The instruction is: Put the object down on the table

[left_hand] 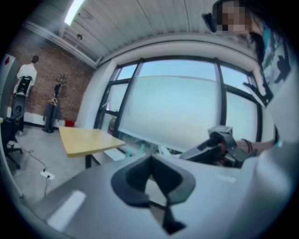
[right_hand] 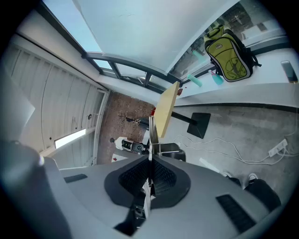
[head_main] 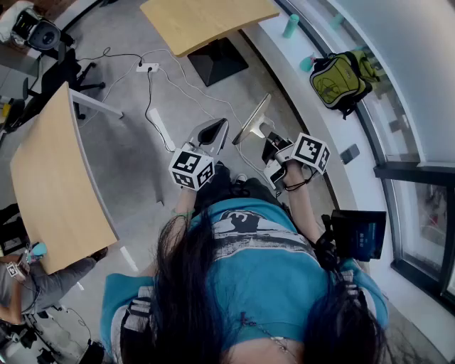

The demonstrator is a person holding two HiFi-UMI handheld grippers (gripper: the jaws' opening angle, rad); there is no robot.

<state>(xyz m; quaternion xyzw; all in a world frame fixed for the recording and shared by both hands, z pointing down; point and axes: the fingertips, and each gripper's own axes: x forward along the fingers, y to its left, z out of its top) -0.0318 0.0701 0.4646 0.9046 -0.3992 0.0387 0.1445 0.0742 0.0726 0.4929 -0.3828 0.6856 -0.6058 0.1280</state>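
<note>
Both grippers are held in front of the person's chest, well above the floor, and neither holds an object. In the head view my left gripper (head_main: 219,126) points up the picture with its marker cube behind it. In its own view my left gripper (left_hand: 150,161) has its jaw tips touching and nothing between them. My right gripper (head_main: 263,106) is rolled on its side to the right of the left one. In its own view my right gripper (right_hand: 150,161) has its pads pressed flat together, empty. It also shows in the left gripper view as the right gripper (left_hand: 186,155).
A wooden table (head_main: 57,185) stands at the left and another wooden table (head_main: 206,21) ahead. A green backpack (head_main: 340,79) and teal cups (head_main: 291,25) sit on the window ledge at the right. Cables and a power strip (head_main: 148,67) lie on the floor. Another person (head_main: 28,284) is at bottom left.
</note>
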